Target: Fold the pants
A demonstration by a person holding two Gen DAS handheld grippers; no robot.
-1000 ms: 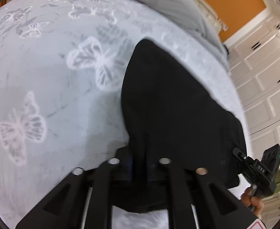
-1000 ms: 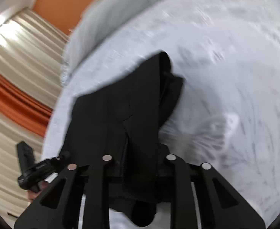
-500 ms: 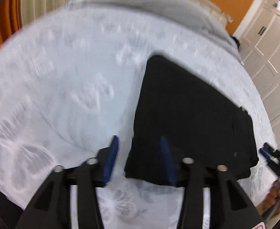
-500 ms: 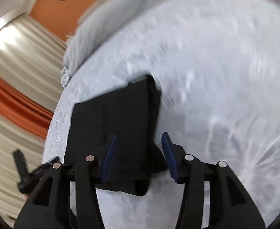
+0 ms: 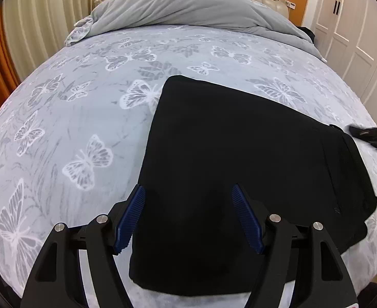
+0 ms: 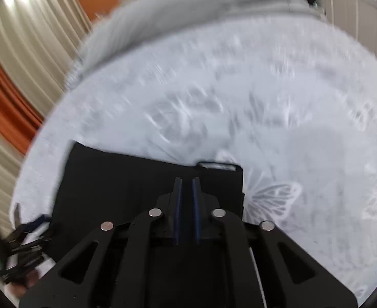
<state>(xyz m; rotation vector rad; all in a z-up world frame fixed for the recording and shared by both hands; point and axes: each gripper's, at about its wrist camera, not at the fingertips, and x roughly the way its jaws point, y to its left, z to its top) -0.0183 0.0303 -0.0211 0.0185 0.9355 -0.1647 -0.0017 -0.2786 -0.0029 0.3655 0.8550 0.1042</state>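
Note:
The black pants (image 5: 239, 154) lie folded flat on the butterfly-print bed sheet (image 5: 72, 115). My left gripper (image 5: 187, 186) hovers over their near edge. Its jaws are opening, the blue pads (image 5: 130, 218) stand wide apart, and neither presses on the cloth. In the right wrist view the pants (image 6: 137, 179) show a white label (image 6: 215, 165) at their far corner. My right gripper (image 6: 187, 179) hangs above them with its jaws closing, almost together, and nothing between them. The left gripper (image 6: 16, 243) appears blurred at the lower left of that view, with a hand on it.
A grey duvet (image 5: 188, 7) is bunched at the head of the bed. White wardrobe doors (image 5: 355, 38) stand to the right and pale curtains (image 5: 34, 25) to the left. The bed's near edge runs just under the left gripper.
Both grippers have let go of the pants, which now lie flat. The left gripper opened wide and drew back. The right gripper opened, lifted away and has come nearly together again.

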